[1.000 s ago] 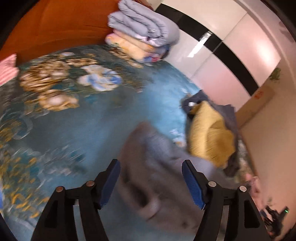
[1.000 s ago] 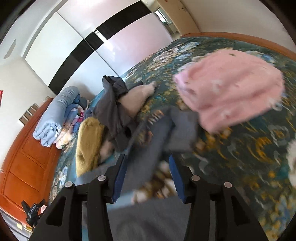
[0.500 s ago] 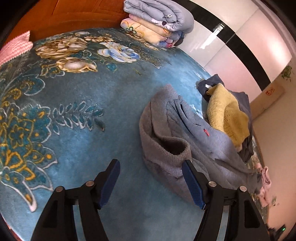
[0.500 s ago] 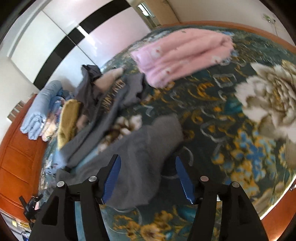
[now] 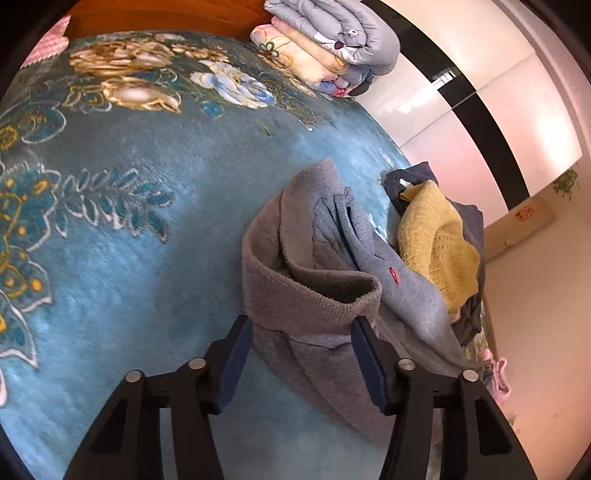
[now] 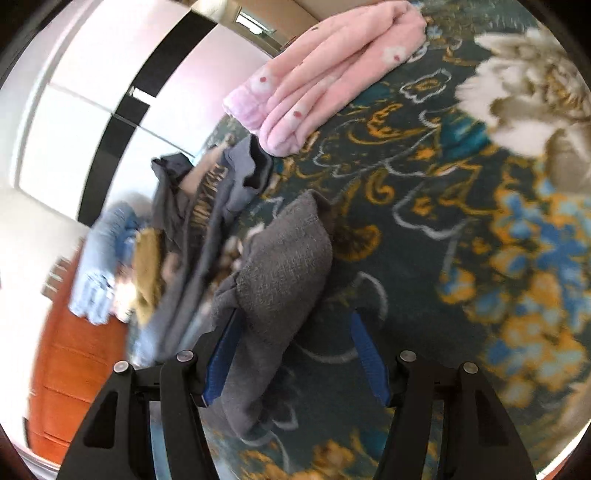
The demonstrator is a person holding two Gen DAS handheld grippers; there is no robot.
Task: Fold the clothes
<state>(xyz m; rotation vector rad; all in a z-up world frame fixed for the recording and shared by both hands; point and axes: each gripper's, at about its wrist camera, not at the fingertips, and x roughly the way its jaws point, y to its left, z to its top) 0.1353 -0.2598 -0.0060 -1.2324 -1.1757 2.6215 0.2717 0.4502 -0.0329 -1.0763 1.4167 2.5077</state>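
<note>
A grey sweater (image 5: 314,291) lies crumpled on the blue floral bedspread (image 5: 129,221). My left gripper (image 5: 303,354) is open, its blue pads on either side of the sweater's ribbed hem, just above it. In the right wrist view the same grey sweater (image 6: 284,266) lies between the open pads of my right gripper (image 6: 295,354), nearer the left pad. Nothing is gripped.
A heap of clothes with a yellow knit (image 5: 436,243) and dark garments (image 6: 199,206) lies beside the sweater. A folded pink garment (image 6: 325,74) lies further along the bed. Folded quilts (image 5: 332,44) are stacked by the wooden headboard (image 5: 166,14). Wardrobe doors stand behind.
Both grippers let the grey sweater drop onto the bed and have come lower and closer to it. The right view has swung toward the bedspread.
</note>
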